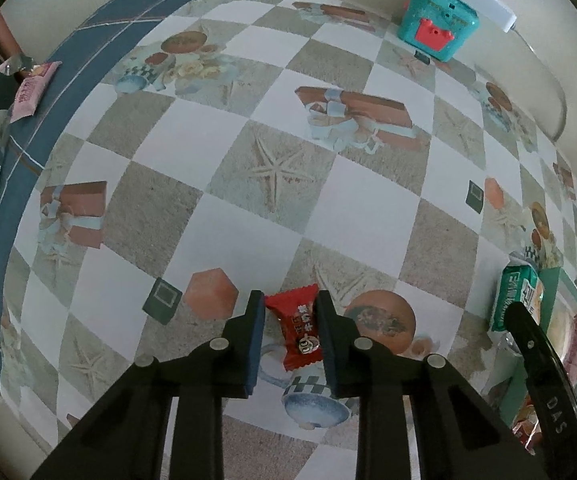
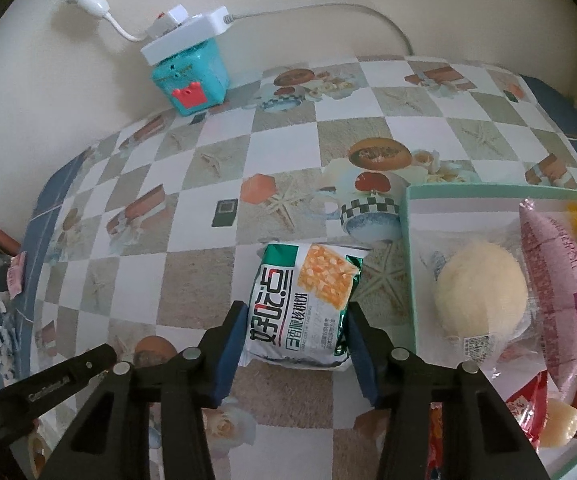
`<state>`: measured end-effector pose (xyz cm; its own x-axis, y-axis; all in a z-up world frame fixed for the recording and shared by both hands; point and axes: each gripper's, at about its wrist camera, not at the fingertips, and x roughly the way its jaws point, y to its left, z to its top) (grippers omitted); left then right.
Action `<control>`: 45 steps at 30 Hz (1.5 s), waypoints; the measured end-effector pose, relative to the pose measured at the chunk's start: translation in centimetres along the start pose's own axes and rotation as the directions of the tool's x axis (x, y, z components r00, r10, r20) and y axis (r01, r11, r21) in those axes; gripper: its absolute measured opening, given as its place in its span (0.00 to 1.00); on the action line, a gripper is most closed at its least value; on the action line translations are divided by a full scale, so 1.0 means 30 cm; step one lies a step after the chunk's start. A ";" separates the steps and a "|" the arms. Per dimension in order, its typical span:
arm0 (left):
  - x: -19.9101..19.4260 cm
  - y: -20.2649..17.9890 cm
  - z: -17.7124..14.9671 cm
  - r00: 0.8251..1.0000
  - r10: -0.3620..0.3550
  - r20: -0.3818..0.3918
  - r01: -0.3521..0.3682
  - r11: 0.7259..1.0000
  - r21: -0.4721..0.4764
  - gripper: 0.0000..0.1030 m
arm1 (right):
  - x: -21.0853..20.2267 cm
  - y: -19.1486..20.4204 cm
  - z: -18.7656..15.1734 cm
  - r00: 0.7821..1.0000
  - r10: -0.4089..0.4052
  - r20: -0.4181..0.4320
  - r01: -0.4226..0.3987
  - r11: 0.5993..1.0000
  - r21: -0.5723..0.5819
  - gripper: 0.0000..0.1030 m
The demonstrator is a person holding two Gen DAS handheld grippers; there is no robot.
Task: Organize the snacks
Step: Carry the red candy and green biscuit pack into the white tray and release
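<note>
A small red candy (image 1: 300, 332) in a crimped wrapper lies on the checkered tablecloth. My left gripper (image 1: 289, 298) points down at it, and its blue pads press on the wrapper's two sides. A green-and-white biscuit packet (image 2: 304, 292) lies just left of a mint-green tray (image 2: 408, 240). My right gripper (image 2: 297, 306) is shut on the packet's near end, one pad against each long edge. In the left wrist view this packet (image 1: 518, 296) shows at the far right. The tray holds a pale round bun (image 2: 480, 296) in clear wrap, a pink packet (image 2: 556, 280) and a red packet (image 2: 528, 404).
A teal toy box (image 2: 190, 84) with a white power strip (image 2: 192, 32) on top stands against the back wall. Another pink snack packet (image 1: 32, 88) lies near the table's far left edge, on the blue border. Printed pictures cover the cloth between the grippers and the wall.
</note>
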<state>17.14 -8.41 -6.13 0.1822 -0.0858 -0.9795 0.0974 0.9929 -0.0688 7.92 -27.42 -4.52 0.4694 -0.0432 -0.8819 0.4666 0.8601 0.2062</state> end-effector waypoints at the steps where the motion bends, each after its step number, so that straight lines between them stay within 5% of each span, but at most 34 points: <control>1: -0.014 0.001 -0.001 1.000 0.002 0.008 -0.002 1.000 0.001 0.26 | -0.011 0.000 0.001 1.000 0.005 0.005 -0.005 1.000 -0.001 0.50; 10: -0.181 -0.004 -0.049 0.994 0.011 0.111 -0.014 1.000 0.028 0.26 | -0.144 -0.011 0.005 0.997 0.056 0.052 -0.058 0.998 0.027 0.50; 30: -0.473 -0.159 -0.186 0.951 0.001 0.308 -0.047 0.989 0.144 0.26 | -0.483 -0.098 -0.079 0.981 0.072 0.182 -0.084 0.995 0.059 0.50; 45: -0.553 -0.421 -0.320 0.933 -0.059 0.354 -0.058 0.949 0.309 0.26 | -0.588 -0.303 -0.102 0.979 -0.028 0.200 0.005 0.993 0.116 0.50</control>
<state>3.49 -18.73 9.16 0.5111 -0.1675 -0.8431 0.3843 0.9219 0.0498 -6.88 -32.92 7.87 0.5965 -0.1682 -0.7848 0.5530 0.7948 0.2499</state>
